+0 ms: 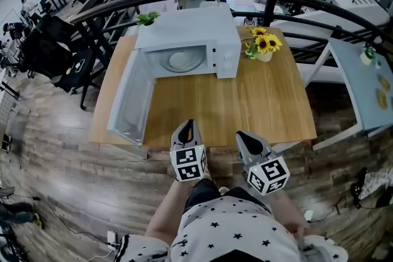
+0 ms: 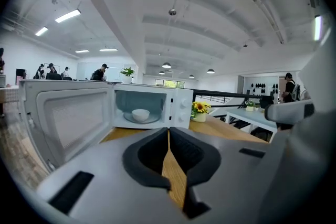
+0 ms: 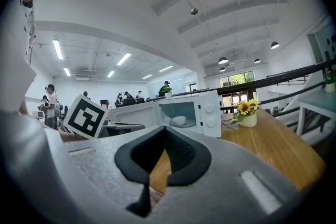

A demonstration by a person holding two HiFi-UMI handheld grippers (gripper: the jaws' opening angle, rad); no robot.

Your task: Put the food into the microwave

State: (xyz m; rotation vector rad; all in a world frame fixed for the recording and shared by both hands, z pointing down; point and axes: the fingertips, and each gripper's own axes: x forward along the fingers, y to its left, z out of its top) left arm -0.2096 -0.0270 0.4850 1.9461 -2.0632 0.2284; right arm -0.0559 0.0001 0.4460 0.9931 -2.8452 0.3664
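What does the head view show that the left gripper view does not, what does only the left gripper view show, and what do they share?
Only the head view: the marker cubes on the left gripper and right gripper, and the person's starred shirt. Only the left gripper view: the ceiling lamps, and the left jaws shut together on nothing. Both: the white microwave with its door open, the sunflowers, the wooden table.

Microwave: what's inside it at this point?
A white bowl sits on the turntable inside the microwave, whose door stands open. Whether the bowl holds food cannot be seen, because its wall hides the contents.
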